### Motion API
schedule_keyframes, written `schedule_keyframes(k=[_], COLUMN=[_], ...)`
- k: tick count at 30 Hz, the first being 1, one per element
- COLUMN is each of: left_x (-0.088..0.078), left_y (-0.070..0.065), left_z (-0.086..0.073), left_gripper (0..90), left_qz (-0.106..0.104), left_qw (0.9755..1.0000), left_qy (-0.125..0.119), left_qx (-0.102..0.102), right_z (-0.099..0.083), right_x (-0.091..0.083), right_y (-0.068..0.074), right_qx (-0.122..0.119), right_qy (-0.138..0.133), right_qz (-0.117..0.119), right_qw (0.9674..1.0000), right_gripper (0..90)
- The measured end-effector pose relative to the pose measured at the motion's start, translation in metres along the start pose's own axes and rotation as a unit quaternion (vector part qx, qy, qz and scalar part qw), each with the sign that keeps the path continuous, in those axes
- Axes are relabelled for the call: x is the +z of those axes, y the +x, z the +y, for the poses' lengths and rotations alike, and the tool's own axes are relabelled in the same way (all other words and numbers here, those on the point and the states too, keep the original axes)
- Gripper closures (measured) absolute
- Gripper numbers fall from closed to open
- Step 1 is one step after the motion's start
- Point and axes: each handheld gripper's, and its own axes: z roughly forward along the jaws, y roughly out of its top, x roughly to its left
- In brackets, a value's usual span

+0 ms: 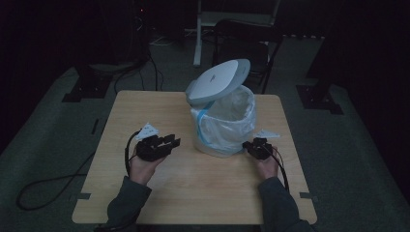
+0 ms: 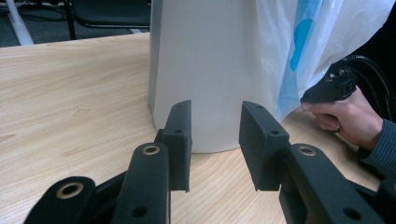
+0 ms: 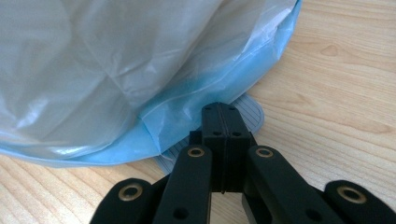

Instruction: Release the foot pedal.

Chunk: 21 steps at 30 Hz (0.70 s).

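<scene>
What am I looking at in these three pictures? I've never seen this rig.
A person at a wooden table holds a hand-held two-jaw gripper in each hand. The high view looks down from above the person. The other two views ride on the grippers and look along their black jaws. On the table stands a white pedal bin lined with a plastic bag, its lid raised. The left gripper is open, facing the bin's wall and holding nothing. The right gripper is shut, its tips over the bin's ribbed pedal; whether it presses the pedal I cannot tell.

Dim lab (rig stands (image 1: 92,79), floor cables (image 1: 53,186)).
</scene>
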Motion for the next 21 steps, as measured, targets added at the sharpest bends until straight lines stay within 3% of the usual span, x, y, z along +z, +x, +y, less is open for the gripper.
schedule_keyframes(k=[4, 8, 13, 21], left_x=[0.0006, 0.0008, 0.0006, 0.0010], left_y=[0.0000, -0.0002, -0.0004, 0.0001], left_z=[0.0000, 0.0003, 0.0005, -0.0001], left_gripper=[65.5, 65.5, 65.5, 65.4], left_qz=[-0.001, -0.001, -0.002, -0.002], left_qw=[1.0000, 1.0000, 1.0000, 1.0000], left_qy=[0.001, 0.001, 0.000, 0.003], left_qx=[0.001, 0.001, 0.001, 0.000], right_z=[0.0004, 0.0022, 0.0019, 0.0037], right_x=[-0.0007, -0.0006, -0.0012, -0.0022], right_y=[0.0003, 0.0064, 0.0042, 0.0089], right_qx=[-0.001, -0.029, -0.017, -0.034], right_qy=[-0.001, 0.005, 0.003, 0.005], right_qz=[-0.001, -0.020, -0.011, -0.025], right_qw=[1.0000, 0.9994, 0.9998, 0.9991], right_gripper=[90.0, 90.0, 90.0, 90.0])
